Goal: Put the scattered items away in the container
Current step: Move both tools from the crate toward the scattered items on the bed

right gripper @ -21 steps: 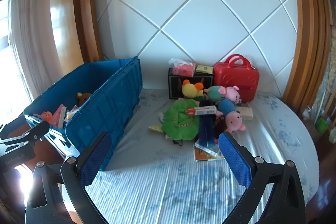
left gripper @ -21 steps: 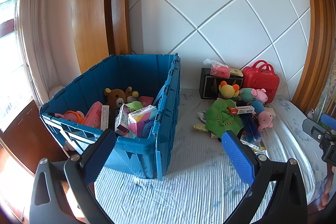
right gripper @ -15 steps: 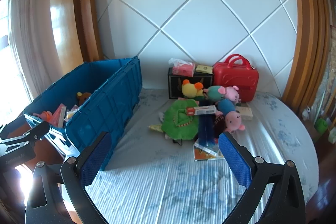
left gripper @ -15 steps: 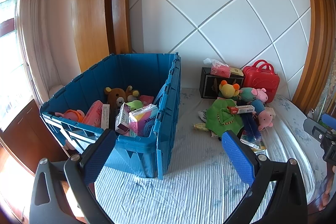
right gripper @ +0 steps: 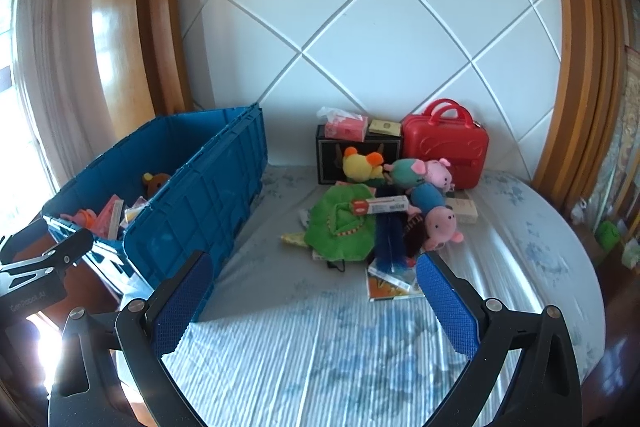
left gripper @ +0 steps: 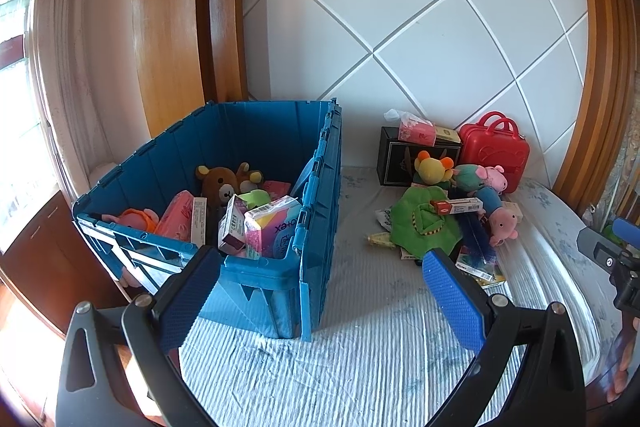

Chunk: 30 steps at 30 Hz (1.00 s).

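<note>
A blue crate stands on the bed at the left, holding a brown bear, pink packets and boxes. To its right lies a heap of items: a green plush, a toothpaste box, two pig dolls, a yellow plush, a red case, a black box with a tissue pack on it. My left gripper hovers open near the crate's front corner. My right gripper hovers open in front of the heap, empty.
The bed sheet is striped pale blue. A white quilted headboard rises behind, framed in wood. Flat booklets lie at the heap's near edge. The bed's right edge drops off to the floor. A curtain hangs at the left.
</note>
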Each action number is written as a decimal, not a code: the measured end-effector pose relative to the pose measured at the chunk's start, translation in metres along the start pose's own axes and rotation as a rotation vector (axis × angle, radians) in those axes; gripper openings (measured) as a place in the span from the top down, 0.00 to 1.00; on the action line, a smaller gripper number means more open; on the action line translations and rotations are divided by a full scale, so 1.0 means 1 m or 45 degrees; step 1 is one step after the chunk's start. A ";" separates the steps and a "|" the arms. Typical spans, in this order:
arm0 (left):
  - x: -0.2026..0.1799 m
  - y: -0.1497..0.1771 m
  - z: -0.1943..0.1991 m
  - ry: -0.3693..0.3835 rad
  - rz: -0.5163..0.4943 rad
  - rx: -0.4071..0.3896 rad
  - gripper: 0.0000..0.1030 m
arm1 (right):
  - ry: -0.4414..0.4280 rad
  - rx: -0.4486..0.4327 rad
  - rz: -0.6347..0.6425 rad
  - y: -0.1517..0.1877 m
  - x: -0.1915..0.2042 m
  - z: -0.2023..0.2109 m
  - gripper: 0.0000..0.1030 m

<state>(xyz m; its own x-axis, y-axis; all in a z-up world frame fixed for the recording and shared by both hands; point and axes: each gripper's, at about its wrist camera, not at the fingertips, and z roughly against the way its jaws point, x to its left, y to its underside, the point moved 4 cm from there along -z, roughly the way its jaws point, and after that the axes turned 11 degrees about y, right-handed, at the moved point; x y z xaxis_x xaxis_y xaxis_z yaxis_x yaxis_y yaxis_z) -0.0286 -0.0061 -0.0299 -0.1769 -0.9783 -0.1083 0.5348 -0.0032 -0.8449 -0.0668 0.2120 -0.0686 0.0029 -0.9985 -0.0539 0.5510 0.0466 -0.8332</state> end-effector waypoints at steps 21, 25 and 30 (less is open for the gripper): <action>0.022 0.011 -0.008 0.053 -0.041 0.020 0.00 | 0.075 0.041 -0.057 0.021 0.012 0.001 0.00; 0.021 0.014 -0.013 0.070 -0.026 0.024 0.00 | 0.098 0.049 -0.070 0.028 0.005 0.001 0.00; 0.009 0.015 -0.026 0.077 -0.037 0.044 0.00 | 0.123 0.071 -0.092 0.030 -0.013 -0.007 0.00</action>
<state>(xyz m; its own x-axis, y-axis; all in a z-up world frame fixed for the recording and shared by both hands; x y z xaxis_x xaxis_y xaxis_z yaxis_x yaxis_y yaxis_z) -0.0440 -0.0093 -0.0573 -0.2417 -0.9633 -0.1165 0.5570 -0.0395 -0.8296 -0.0563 0.2263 -0.0974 -0.1178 -0.9918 -0.0498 0.5924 -0.0300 -0.8051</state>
